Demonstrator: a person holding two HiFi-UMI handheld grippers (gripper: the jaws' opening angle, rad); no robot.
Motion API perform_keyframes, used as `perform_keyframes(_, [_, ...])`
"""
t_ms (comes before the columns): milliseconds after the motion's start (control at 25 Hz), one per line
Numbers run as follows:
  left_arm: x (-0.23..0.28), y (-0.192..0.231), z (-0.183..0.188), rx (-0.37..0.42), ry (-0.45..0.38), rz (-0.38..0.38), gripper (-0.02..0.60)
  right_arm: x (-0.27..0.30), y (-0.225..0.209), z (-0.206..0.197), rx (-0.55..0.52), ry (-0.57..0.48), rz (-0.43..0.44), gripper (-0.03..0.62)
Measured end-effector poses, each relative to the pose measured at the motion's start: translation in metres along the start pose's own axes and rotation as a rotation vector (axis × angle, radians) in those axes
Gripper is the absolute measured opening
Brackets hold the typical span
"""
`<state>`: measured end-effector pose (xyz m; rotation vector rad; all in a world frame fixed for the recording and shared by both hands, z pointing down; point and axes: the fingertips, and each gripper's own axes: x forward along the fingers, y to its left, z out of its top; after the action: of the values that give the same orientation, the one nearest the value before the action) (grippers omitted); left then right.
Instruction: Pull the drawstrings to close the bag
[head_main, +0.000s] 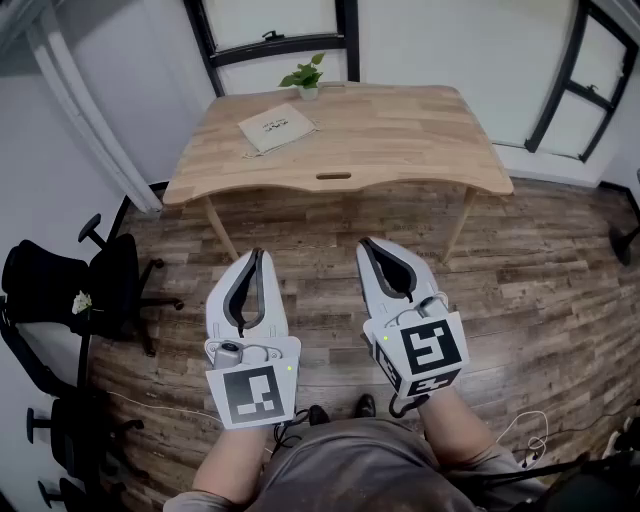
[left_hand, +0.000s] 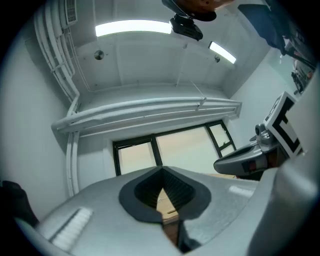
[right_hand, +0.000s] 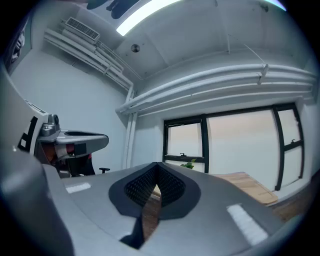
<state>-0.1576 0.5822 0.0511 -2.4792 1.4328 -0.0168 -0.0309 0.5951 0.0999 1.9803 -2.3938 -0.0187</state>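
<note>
I hold my left gripper (head_main: 257, 256) and my right gripper (head_main: 366, 243) side by side above the floor, both pointing forward at the wooden table (head_main: 400, 150). Both pairs of jaws are closed on nothing. The beige bag (head_main: 277, 128) lies flat on the table, well apart from them.

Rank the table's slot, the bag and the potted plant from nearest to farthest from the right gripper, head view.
From the right gripper:
1. slot, near edge of the table.
2. bag, left of middle.
3. potted plant, far edge.
</note>
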Motion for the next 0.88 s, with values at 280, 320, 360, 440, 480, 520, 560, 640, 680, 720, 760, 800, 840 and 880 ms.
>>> perform_keyframes(280, [0.009, -0.017, -0.001, -0.002, 0.0, 0.013, 0.0, -0.002, -0.017, -0.006, 0.002, 0.002, 0.019, 0.026])
perform_keyframes(320, [0.01, -0.019, -0.001, -0.003, 0.001, 0.018, 0.0, -0.002, -0.019, -0.008, 0.002, 0.003, 0.024, 0.026])
perform_keyframes(360, [0.01, -0.022, -0.002, -0.005, 0.001, 0.022, 0.0, -0.003, -0.022, -0.01, 0.001, 0.006, 0.028, 0.026])
perform_keyframes(440, [0.011, -0.027, -0.005, -0.01, 0.008, 0.03, 0.0, -0.005, -0.027, -0.015, 0.01, 0.007, 0.031, 0.026])
perform_keyframes(480, [0.012, -0.03, -0.007, -0.01, 0.013, 0.031, 0.0, -0.006, -0.031, -0.017, 0.022, 0.005, 0.029, 0.026])
perform_keyframes(520, [0.013, -0.032, -0.009, -0.009, 0.02, 0.03, 0.0, -0.006, -0.035, -0.018, 0.037, 0.003, 0.03, 0.026])
perform_keyframes(560, [0.015, -0.035, -0.012, -0.007, 0.028, 0.027, 0.0, -0.004, -0.038, -0.02, 0.052, 0.003, 0.034, 0.028])
perform_keyframes(640, [0.02, -0.037, -0.017, 0.0, 0.043, 0.021, 0.0, -0.001, -0.043, -0.023, 0.068, 0.009, 0.04, 0.028])
perform_keyframes(680, [0.023, -0.037, -0.019, 0.002, 0.049, 0.02, 0.0, 0.001, -0.045, -0.025, 0.069, 0.012, 0.04, 0.029])
perform_keyframes(720, [0.027, -0.037, -0.022, 0.001, 0.054, 0.018, 0.0, 0.004, -0.046, -0.026, 0.069, 0.016, 0.04, 0.029])
perform_keyframes(760, [0.031, -0.036, -0.024, -0.001, 0.058, 0.017, 0.0, 0.007, -0.047, -0.028, 0.069, 0.02, 0.041, 0.029])
perform_keyframes(800, [0.036, -0.035, -0.027, -0.003, 0.063, 0.017, 0.0, 0.011, -0.049, -0.03, 0.07, 0.023, 0.046, 0.029])
perform_keyframes(840, [0.041, -0.033, -0.031, -0.004, 0.068, 0.016, 0.0, 0.016, -0.05, -0.032, 0.069, 0.026, 0.051, 0.029])
perform_keyframes(880, [0.047, -0.031, -0.035, -0.004, 0.073, 0.016, 0.0, 0.021, -0.052, -0.034, 0.066, 0.029, 0.056, 0.028])
